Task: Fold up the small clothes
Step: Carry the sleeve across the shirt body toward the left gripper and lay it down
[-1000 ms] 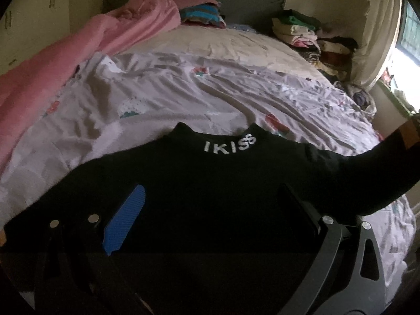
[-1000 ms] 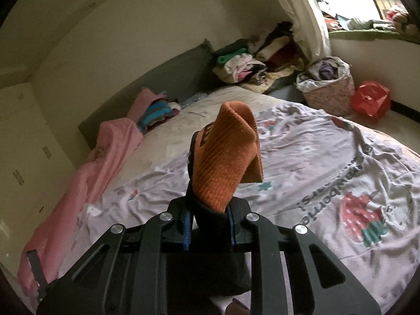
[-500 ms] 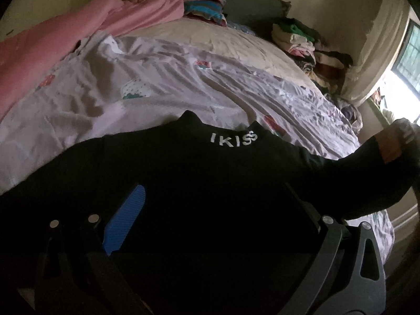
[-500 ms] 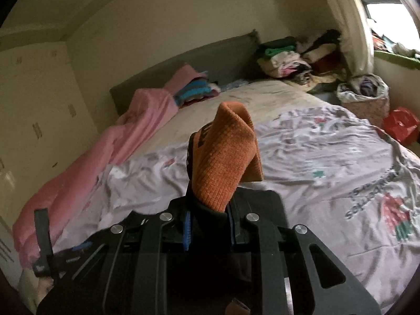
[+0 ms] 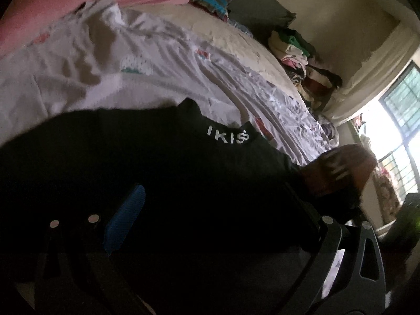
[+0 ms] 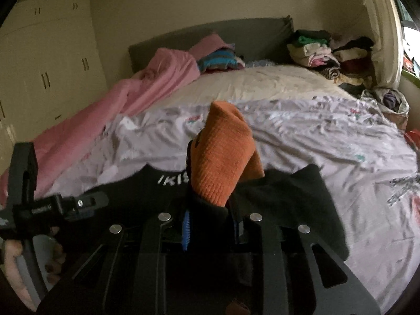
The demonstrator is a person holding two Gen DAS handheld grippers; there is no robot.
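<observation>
My right claw [image 6: 210,225] pinches the orange-cuffed sleeve [image 6: 223,162] of the black sweater [image 5: 183,183], spread on the bed near its foot under my wide-open left claw [image 5: 215,218]; soft, light, floppy knit, so grip cuffs and hems.

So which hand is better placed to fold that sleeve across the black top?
Probably the right: the right gripper already pinches the orange cuff over the black top. The left gripper hovers open above the cloth.
</observation>
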